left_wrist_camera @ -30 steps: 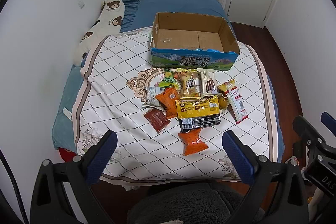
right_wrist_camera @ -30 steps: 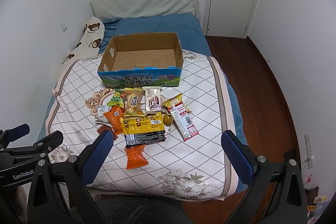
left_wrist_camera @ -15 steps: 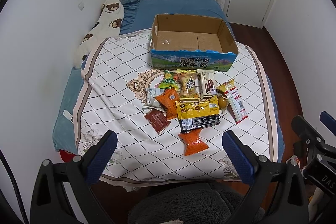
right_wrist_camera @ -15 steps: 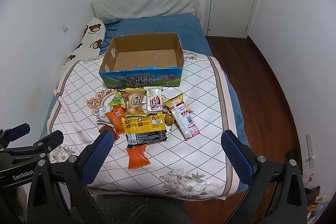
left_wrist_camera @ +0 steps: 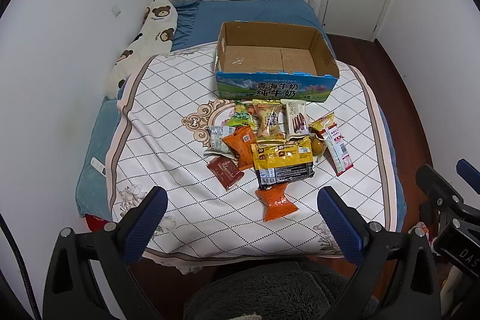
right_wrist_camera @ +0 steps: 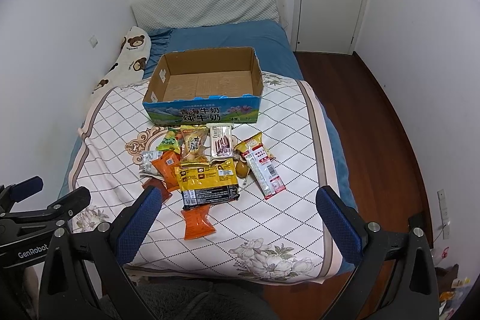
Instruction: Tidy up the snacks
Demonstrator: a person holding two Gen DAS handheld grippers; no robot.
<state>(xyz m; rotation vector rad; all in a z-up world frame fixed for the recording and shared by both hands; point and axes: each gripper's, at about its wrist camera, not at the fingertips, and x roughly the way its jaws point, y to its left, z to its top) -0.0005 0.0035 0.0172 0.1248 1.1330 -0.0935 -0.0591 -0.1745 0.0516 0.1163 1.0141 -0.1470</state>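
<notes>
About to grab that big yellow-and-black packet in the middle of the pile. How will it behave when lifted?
The yellow-and-black packet looks like a flat, glossy film pouch, so it will probably flex and may slip. It overlaps the orange packet, which may shift too. Both the left claw and the right claw are open and clear of it.

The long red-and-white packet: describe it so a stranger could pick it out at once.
Start at the open cardboard box on the quilted bedspread; the snack pile lies just in front of it. Go to the pile's right edge, beside the small yellow packet. There lies the long red-and-white packet, a narrow strip with a barcode, angled away from the rest, longer and slimmer than any neighbour.
</notes>
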